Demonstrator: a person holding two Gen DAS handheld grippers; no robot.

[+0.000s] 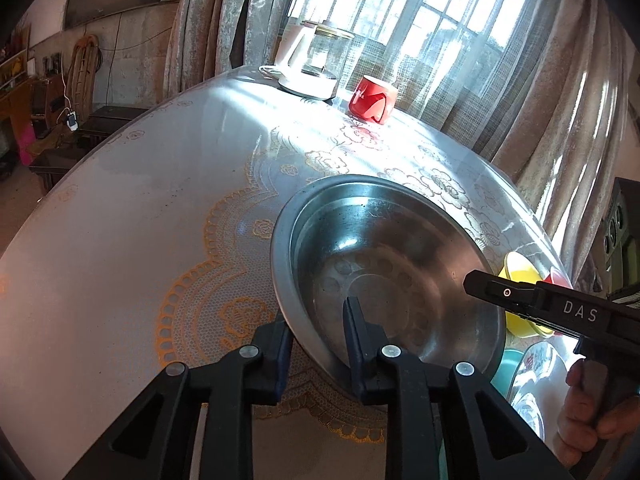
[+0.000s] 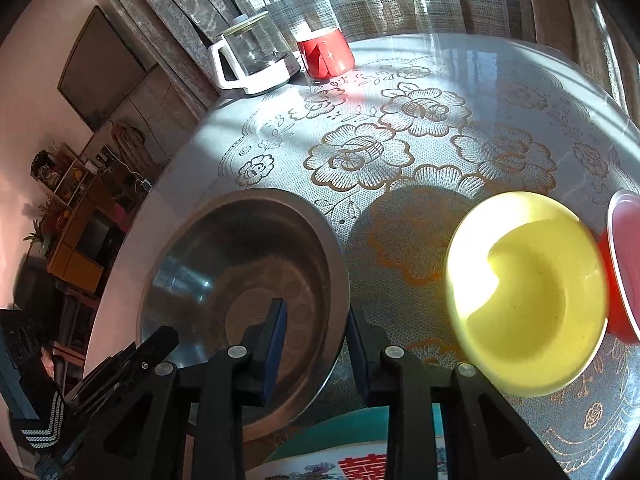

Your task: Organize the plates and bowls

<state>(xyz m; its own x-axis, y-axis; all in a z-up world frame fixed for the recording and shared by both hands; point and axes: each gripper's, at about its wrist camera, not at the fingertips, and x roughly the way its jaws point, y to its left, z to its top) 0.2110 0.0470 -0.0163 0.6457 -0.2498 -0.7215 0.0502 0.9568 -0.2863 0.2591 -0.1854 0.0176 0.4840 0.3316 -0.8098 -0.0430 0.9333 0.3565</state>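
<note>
The steel basin sits on the counter beside the yellow bowl, each gripper, left and right, narrowed astride opposite rim sections, evidently for a balanced two-handed lift.

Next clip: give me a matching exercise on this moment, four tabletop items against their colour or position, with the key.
Items:
1. steel basin
2. small bowl
3. mug
4. kettle

Descriptions:
A. red, far side, beside the kettle
B. yellow, right of the basin
C. rim straddled by both grippers
D. glass body, white handle

Pairs: 1-C, 2-B, 3-A, 4-D
</note>
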